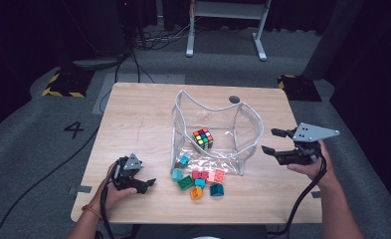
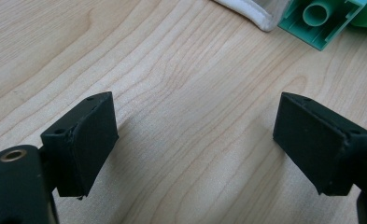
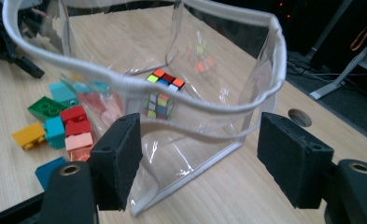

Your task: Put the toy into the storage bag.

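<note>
Clear plastic bag (image 3: 204, 88), white-piped rim, stands open and slumped directly ahead of the right gripper (image 3: 195, 158), whose jaws are wide and empty, its near corner between them, not touched. Puzzle cube (image 3: 160, 95) lies inside. Bricks (image 3: 64, 123) lie left of it. Left gripper (image 2: 195, 140) gapes over bare table (image 2: 181, 70).

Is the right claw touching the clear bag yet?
Apart. In the high view the right claw hangs beside the clear bag with bare table between them.
</note>
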### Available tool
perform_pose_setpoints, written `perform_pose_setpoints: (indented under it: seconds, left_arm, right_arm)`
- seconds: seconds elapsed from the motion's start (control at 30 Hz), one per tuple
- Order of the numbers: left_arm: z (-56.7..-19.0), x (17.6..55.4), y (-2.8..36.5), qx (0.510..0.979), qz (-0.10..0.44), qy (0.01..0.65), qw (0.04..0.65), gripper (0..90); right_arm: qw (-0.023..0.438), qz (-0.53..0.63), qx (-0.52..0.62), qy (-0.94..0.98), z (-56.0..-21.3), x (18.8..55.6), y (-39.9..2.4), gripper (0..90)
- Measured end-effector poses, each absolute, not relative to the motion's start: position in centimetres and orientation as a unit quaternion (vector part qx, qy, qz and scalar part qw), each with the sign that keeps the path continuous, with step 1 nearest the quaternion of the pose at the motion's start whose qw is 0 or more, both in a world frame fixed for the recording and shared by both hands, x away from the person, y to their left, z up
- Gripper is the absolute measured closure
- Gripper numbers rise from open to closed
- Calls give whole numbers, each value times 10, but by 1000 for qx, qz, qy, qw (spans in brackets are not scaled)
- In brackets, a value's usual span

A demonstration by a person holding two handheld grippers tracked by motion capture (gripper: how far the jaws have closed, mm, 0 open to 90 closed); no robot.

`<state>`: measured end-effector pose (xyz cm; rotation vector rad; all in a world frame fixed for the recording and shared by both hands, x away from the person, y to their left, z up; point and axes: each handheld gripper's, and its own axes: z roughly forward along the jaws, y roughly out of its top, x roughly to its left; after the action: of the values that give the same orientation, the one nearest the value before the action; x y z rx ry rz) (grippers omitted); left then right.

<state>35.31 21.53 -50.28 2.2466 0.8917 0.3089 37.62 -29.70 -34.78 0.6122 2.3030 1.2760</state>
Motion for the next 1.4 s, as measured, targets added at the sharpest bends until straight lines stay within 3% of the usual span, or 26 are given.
perform_pose_setpoints:
  seconds: [0.5, 1.4]
  left_arm:
    - [-503, 353, 215, 866, 119, 343, 345, 139]
    - [-503, 353, 215, 865, 121, 343, 345, 139]
  right_arm:
    - [186, 435, 219, 853, -400, 365, -296, 315]
    - [103, 405, 174, 892, -468, 338, -248, 360]
